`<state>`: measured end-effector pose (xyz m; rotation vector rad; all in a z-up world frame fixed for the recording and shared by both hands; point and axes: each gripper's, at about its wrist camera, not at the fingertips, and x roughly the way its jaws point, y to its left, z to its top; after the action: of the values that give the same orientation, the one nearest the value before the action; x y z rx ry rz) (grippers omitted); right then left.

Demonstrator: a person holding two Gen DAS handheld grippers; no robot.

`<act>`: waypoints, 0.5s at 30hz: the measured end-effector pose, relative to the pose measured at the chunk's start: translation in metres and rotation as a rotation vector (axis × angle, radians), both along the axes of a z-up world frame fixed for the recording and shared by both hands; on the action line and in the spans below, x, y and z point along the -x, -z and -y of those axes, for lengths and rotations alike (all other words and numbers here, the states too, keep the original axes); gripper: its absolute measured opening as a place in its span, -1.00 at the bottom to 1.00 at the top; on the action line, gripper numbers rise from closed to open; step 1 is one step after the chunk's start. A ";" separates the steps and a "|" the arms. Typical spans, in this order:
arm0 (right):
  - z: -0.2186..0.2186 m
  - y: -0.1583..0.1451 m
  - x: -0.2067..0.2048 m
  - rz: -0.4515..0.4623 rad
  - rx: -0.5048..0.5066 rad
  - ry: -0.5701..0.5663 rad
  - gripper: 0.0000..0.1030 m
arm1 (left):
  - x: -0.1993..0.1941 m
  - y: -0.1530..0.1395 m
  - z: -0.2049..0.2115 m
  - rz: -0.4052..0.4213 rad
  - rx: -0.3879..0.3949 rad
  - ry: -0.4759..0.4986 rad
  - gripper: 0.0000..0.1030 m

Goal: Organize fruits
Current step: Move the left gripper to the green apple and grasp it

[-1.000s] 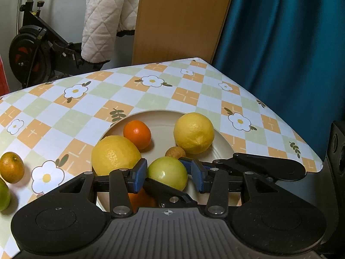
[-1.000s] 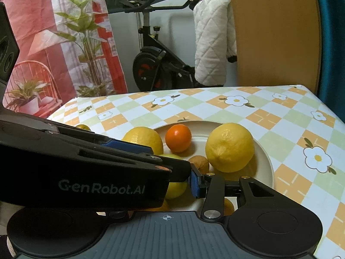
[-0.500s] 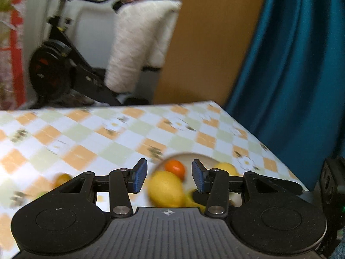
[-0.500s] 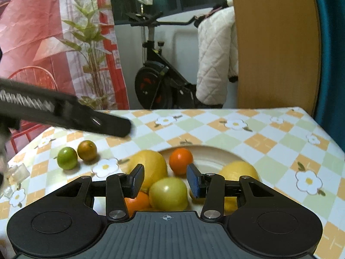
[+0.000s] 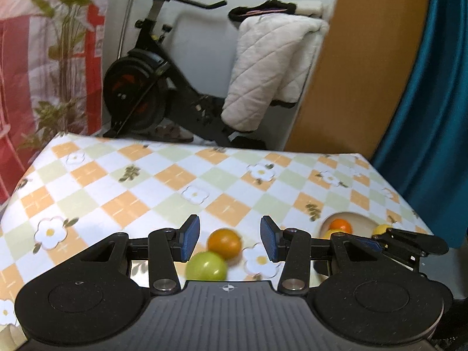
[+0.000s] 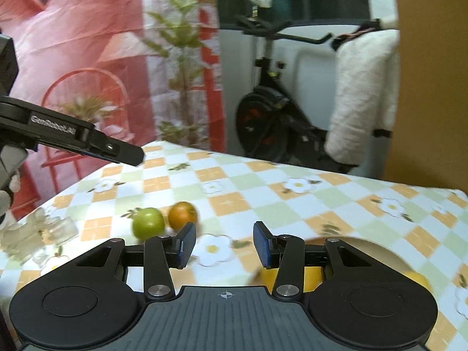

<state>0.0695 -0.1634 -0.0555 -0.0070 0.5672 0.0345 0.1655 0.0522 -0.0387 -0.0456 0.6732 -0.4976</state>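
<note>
The left gripper point(image 5: 230, 241), jaws apart and empty, frames a green fruit point(image 5: 206, 266) touching an orange point(image 5: 224, 243) at lower centre; the right gripper point(image 6: 224, 244) likewise gapes over tablecloth point(image 6: 263, 199).

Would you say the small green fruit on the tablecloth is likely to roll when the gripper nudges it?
Probably: the green fruit looks round and smooth, so a sideways nudge may send it rolling. The orange fruit beside it may block it on that side. It looks firm enough to pinch.

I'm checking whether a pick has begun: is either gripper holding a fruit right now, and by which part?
Nothing is held. The left gripper and right gripper both have open, empty jaws; the green fruit and orange fruit lie on the tablecloth.
</note>
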 end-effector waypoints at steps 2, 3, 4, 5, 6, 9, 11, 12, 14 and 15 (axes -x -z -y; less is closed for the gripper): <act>-0.012 0.003 -0.010 -0.016 0.008 -0.032 -0.20 | -0.005 0.008 -0.008 -0.021 0.007 -0.006 -0.06; -0.018 0.004 -0.014 -0.023 0.016 -0.049 -0.20 | -0.006 0.011 -0.012 -0.033 0.014 -0.008 -0.06; -0.024 0.006 -0.019 -0.030 0.024 -0.067 -0.20 | -0.007 0.015 -0.016 -0.046 0.020 -0.008 -0.06; -0.030 0.009 -0.023 -0.038 0.033 -0.085 -0.20 | -0.009 0.020 -0.018 -0.058 0.026 -0.009 -0.06; -0.034 0.012 -0.027 -0.047 0.040 -0.098 -0.21 | -0.009 0.024 -0.021 -0.066 0.029 -0.010 -0.06; -0.046 0.019 -0.038 -0.073 0.052 -0.125 -0.21 | -0.012 0.032 -0.023 -0.081 0.039 -0.013 -0.06; -0.051 0.023 -0.044 -0.085 0.055 -0.133 -0.21 | -0.014 0.035 -0.025 -0.086 0.045 -0.017 -0.06; -0.053 0.024 -0.047 -0.090 0.056 -0.137 -0.21 | -0.014 0.035 -0.026 -0.087 0.047 -0.019 -0.06; -0.056 0.028 -0.051 -0.098 0.056 -0.143 -0.21 | -0.016 0.036 -0.027 -0.088 0.052 -0.020 -0.06; -0.057 0.029 -0.054 -0.102 0.056 -0.145 -0.21 | -0.016 0.037 -0.027 -0.089 0.053 -0.020 -0.06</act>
<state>0.1231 -0.1060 -0.0846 -0.1009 0.6686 0.1608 0.1820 0.0791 -0.0759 -0.1246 0.7461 -0.4965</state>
